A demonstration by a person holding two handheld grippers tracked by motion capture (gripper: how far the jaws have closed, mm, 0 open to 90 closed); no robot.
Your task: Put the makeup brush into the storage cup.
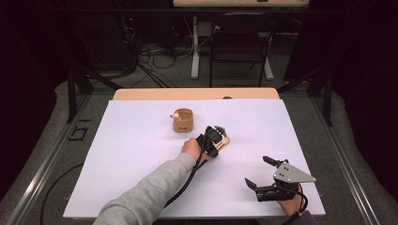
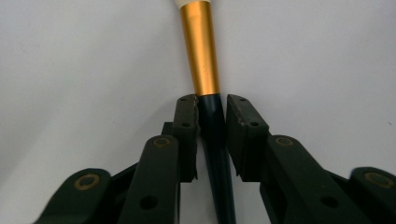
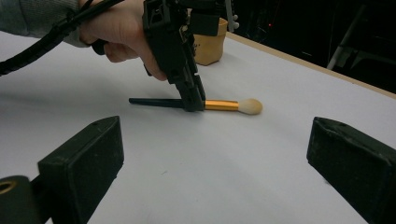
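Note:
A makeup brush (image 3: 224,105) with a dark handle, a gold ferrule (image 2: 201,51) and a cream tuft lies flat on the white table cover (image 1: 141,154), right of centre. My left gripper (image 1: 217,140) points down on it, its two pads pressed against the dark handle just behind the ferrule, as the left gripper view (image 2: 212,100) shows. In the right gripper view the left gripper (image 3: 194,105) stands over the brush, held by a hand. My right gripper (image 1: 256,170) rests open near the front right corner, aimed at the brush, nothing between its fingers (image 3: 88,154).
A small tan cup (image 1: 183,120) stands behind the brush, toward the middle of the table, with a cream-tipped item (image 1: 174,115) sticking out of it. The table's wooden far edge (image 1: 197,93) shows beyond the cover. A black chair (image 1: 241,42) stands farther back.

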